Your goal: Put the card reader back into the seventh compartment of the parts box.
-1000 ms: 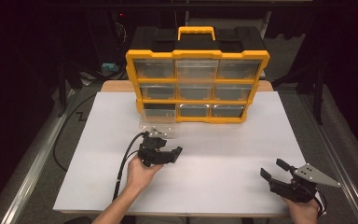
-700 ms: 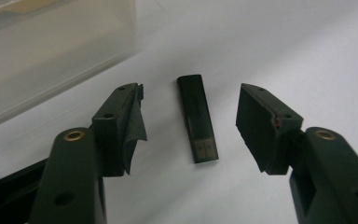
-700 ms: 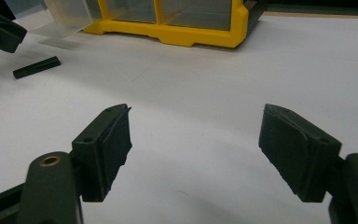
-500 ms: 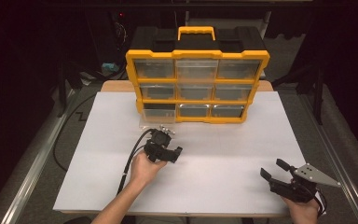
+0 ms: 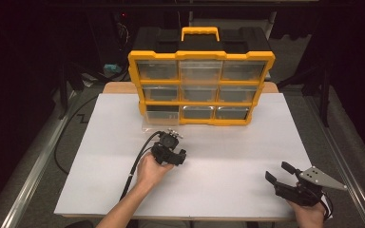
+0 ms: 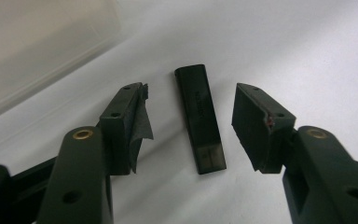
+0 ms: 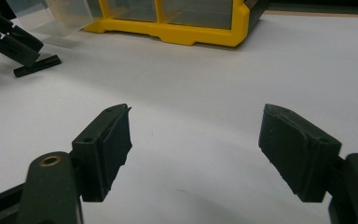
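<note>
One black stick (image 6: 199, 120), nine drawers (image 5: 200, 90)

1. A lab-like recording bench: a plain white rectangular tabletop (image 5: 228, 156) with dark, unlit surroundings.
2. A yellow-and-black plastic parts organiser with clear drawers (image 5: 201, 88) suggests workshop storage.
3. Black cables (image 5: 66, 142) trail beside the table.

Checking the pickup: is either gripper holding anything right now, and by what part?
Nothing is held. The left gripper has just been closing around the small black bar without touching it; the right gripper is open over bare table.
</note>
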Demonstrator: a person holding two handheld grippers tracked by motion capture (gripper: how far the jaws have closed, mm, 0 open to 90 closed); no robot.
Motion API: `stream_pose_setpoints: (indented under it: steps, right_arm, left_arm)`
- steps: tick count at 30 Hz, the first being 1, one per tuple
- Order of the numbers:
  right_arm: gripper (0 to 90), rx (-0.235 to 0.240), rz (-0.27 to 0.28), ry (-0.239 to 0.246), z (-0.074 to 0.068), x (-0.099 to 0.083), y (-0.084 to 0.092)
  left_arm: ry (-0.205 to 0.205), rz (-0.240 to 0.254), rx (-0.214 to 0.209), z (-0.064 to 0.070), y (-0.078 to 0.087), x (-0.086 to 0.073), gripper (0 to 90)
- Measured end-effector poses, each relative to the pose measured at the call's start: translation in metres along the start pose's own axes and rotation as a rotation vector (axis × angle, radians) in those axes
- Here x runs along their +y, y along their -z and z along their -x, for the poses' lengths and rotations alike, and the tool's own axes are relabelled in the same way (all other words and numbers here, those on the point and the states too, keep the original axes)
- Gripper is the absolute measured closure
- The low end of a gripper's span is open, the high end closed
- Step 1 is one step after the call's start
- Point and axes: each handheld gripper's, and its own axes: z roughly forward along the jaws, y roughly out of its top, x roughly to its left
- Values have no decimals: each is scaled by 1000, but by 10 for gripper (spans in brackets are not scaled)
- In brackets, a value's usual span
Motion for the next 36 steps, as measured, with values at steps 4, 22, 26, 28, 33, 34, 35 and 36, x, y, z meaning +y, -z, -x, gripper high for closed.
stream_pose_setpoints:
  steps: [4, 22, 26, 28, 33, 34, 35, 36]
  right_arm:
    - [254, 1, 0, 0, 0, 0, 0]
    - [253, 3, 5, -1, 0, 0, 0]
    - [253, 2, 4, 0, 0, 0, 0]
    - [253, 2, 5, 0, 0, 0, 0]
    - [253, 2, 2, -1, -1, 0, 0]
    - [253, 2, 2, 0, -1, 0, 0]
    - [253, 1, 2, -1, 0, 0, 0]
    - [253, 1, 2, 0, 0, 0, 0]
  left_arm:
    - [-2, -12, -7, -1, -4, 0, 495]
    - [-58, -13, 23, 6, -8, -3, 724]
    - [-55, -13, 9, 4, -7, -3, 728]
    - [-57, -12, 1, 3, -7, -3, 730]
    - [-62, -10, -16, 0, -4, -3, 730]
    - [-63, -8, -19, 0, -3, -3, 730]
    - [-64, -3, -17, 0, -1, -4, 730]
    - [-67, 3, -19, 0, 0, -4, 730]
